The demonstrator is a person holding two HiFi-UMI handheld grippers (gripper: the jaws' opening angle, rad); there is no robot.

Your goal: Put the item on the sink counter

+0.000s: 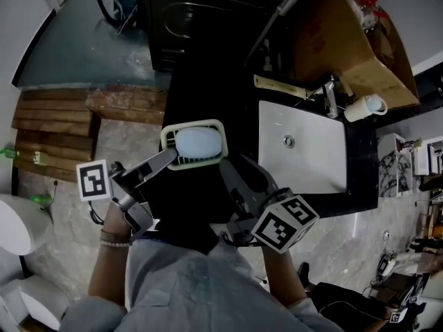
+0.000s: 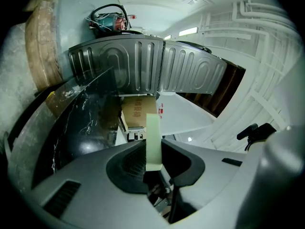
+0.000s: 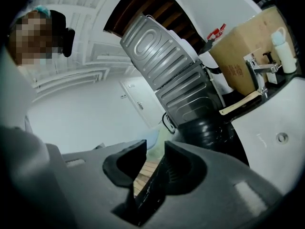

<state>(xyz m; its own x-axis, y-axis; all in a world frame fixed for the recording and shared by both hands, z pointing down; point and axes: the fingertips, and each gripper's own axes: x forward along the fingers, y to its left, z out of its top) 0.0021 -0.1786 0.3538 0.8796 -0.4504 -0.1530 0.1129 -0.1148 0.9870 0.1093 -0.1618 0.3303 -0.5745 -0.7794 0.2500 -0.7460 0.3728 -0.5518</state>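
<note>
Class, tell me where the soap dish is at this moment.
In the head view the soap dish is centre-left, over the black counter just left of the white sink, its rim pinched by the left tongs.

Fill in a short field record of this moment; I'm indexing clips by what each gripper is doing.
item: pale green plastic soap dish carrying a pale blue oval soap bar
item place: over the black sink counter, left of the white rectangular basin; set down or held just above, cannot tell
left gripper: shut on the dish's rim
right gripper: open, nothing between its jaws, near the dish's right corner
behind basin: chrome faucet, white mug, brown cardboard box
</note>
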